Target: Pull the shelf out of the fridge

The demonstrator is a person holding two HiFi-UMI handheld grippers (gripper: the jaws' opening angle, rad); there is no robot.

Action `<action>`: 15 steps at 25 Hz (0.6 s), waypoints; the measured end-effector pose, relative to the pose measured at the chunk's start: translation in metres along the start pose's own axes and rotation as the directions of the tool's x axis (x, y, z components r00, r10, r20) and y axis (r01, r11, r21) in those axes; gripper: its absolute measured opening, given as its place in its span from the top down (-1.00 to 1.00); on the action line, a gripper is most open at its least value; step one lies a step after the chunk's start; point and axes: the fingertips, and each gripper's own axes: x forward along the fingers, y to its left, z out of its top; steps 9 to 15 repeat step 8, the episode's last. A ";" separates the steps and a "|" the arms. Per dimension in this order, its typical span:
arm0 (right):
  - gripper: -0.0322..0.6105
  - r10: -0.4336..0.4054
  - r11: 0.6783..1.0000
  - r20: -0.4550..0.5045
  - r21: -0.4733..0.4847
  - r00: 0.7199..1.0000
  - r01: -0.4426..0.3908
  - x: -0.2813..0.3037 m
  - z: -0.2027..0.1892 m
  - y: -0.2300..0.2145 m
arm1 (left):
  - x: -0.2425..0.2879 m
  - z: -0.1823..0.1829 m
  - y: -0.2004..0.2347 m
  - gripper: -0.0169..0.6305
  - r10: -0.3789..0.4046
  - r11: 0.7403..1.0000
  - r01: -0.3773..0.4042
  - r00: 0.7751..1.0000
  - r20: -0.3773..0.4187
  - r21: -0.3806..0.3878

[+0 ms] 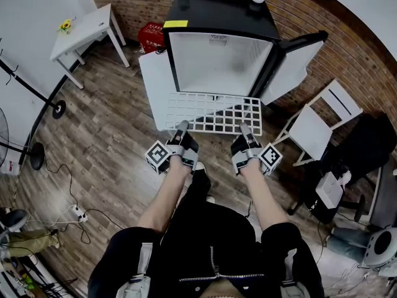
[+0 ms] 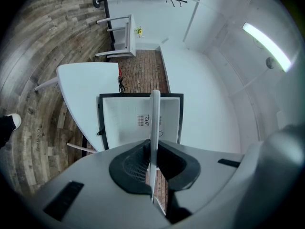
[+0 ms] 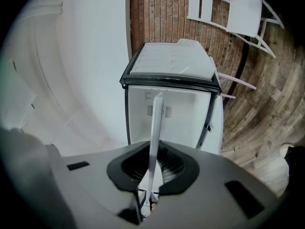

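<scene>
- White wire shelf [image 1: 214, 113] sits level just in front of the open fridge [image 1: 220, 17], and looks clear of its cavity.
- Left gripper [image 1: 182, 128] and right gripper [image 1: 244, 130] each have their jaws clamped on its near edge, spaced apart so it can't tip.
- Door [image 1: 291, 67] stands wide, out of the way.

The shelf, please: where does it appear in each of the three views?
Head view: white wire shelf at centre, before the open fridge.
Left gripper view: shelf edge-on, a vertical strip at centre.
Right gripper view: shelf likewise.
Shared landmark: the fridge.
</scene>
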 end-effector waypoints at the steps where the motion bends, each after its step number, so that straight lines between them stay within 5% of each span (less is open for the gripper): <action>1: 0.79 0.001 1.000 0.001 0.002 1.000 -0.001 0.000 0.000 0.000 | 0.000 0.000 -0.001 0.83 0.000 1.000 0.000 1.000 0.000 -0.001; 15: 0.79 0.014 1.000 -0.007 -0.004 1.000 -0.014 0.003 0.000 0.006 | -0.001 0.001 -0.004 0.83 -0.002 1.000 0.002 1.000 0.007 0.001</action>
